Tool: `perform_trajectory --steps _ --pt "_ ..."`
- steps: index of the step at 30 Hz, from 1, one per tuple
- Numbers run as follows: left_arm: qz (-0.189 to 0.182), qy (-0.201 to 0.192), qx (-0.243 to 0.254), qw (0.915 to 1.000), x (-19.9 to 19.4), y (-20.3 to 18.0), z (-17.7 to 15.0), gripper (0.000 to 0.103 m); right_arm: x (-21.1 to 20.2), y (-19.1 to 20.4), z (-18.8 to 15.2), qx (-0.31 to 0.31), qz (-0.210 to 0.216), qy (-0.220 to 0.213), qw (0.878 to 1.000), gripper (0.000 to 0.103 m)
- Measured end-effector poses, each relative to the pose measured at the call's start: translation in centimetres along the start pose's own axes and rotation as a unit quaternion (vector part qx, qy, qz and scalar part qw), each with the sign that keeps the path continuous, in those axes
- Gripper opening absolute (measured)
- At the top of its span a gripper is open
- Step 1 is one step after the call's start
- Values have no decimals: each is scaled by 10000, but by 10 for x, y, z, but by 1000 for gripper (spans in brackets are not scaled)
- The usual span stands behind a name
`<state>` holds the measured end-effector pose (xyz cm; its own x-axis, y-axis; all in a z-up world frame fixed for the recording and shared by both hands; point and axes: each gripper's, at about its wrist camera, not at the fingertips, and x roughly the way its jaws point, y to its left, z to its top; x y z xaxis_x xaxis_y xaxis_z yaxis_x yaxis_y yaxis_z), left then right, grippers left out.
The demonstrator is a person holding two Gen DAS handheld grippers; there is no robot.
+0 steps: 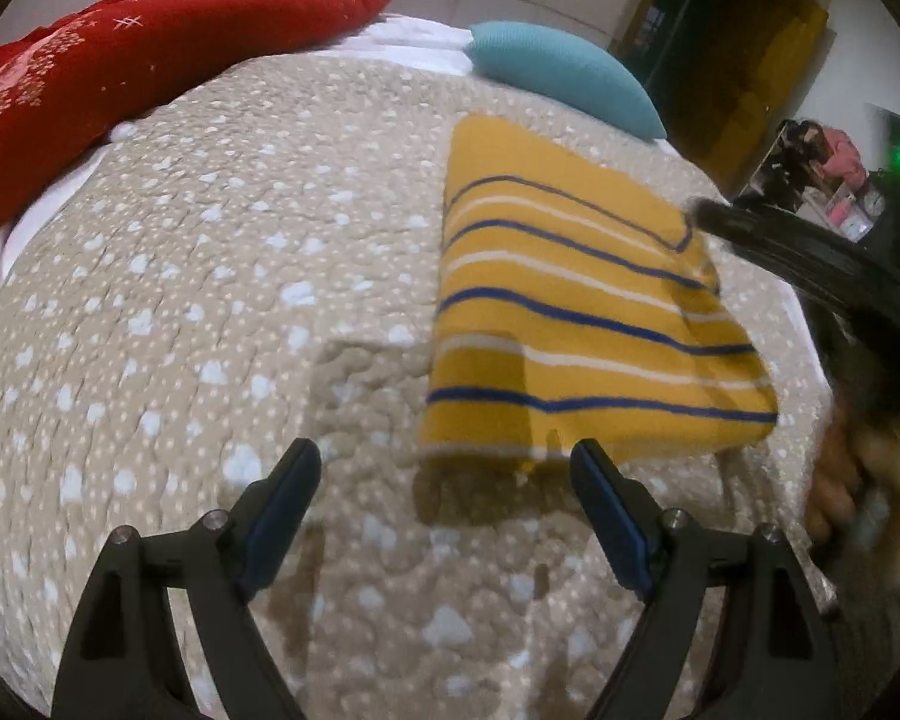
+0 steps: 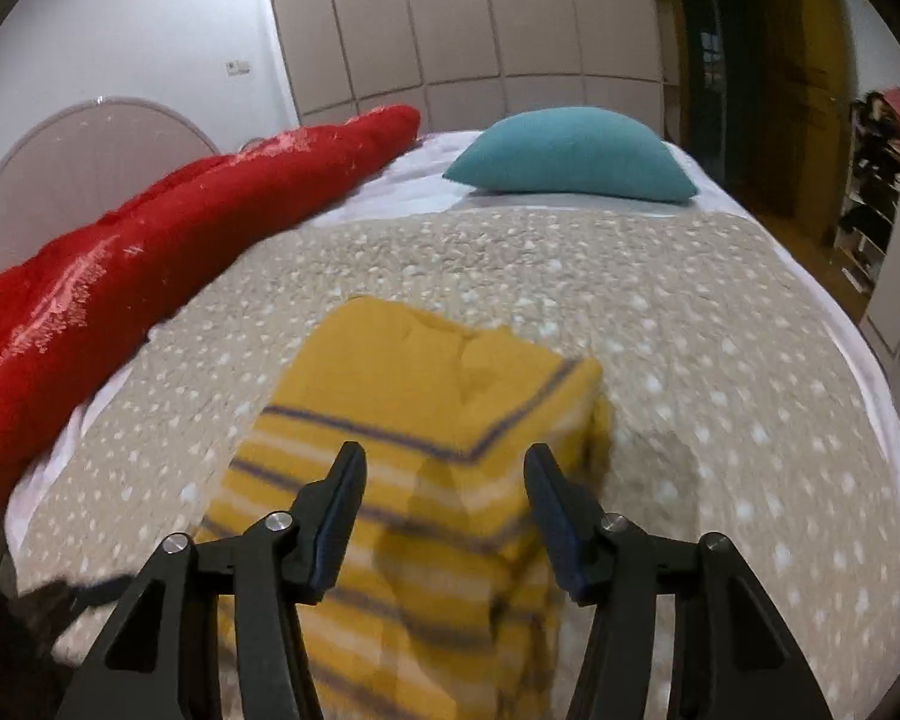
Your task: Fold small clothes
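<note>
One yellow striped garment (image 2: 426, 480) lies folded on the bed, reaching ahead of and beneath the right gripper's (image 2: 444, 468) jaws and just beyond the left gripper's (image 1: 447, 468) right-hand jaw. One beige spotted quilt (image 1: 210, 300) covers the bed under both pairs of jaws. One red blanket (image 2: 180, 252) stretches far ahead and to the left of the jaws. One teal pillow (image 2: 570, 156) sits far ahead of them. Two grippers are counted, each with two jaws. One hand (image 1: 852, 480), blurred, shows to the right of the left gripper's jaws.
</note>
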<state>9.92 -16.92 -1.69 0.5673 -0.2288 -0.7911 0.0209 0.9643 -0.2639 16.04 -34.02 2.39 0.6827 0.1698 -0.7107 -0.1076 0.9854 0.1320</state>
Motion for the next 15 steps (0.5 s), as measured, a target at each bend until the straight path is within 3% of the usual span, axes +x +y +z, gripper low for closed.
perform_trajectory --steps 2,4,6,8,13,15 --pt "72 -108 50 9999 -11 -2 -10 84 39 -12 5 73 -298 431 9986 47" --pt "129 -206 114 9996 -19 -2 -13 85 65 -30 5 254 -381 699 9965 47" --pt "212 -338 181 9990 -29 0 -15 86 63 -42 12 502 -421 725 9952 52" --pt "345 -490 189 9980 -37 4 -16 86 41 -35 16 438 -906 543 9934 51" --pt "417 -588 -68 9974 -42 15 -21 87 -7 3 -4 -5 -228 145 9996 51" --pt "386 -535 -138 9977 -43 19 -25 87 -2 14 -26 -250 -116 328 9991 51"
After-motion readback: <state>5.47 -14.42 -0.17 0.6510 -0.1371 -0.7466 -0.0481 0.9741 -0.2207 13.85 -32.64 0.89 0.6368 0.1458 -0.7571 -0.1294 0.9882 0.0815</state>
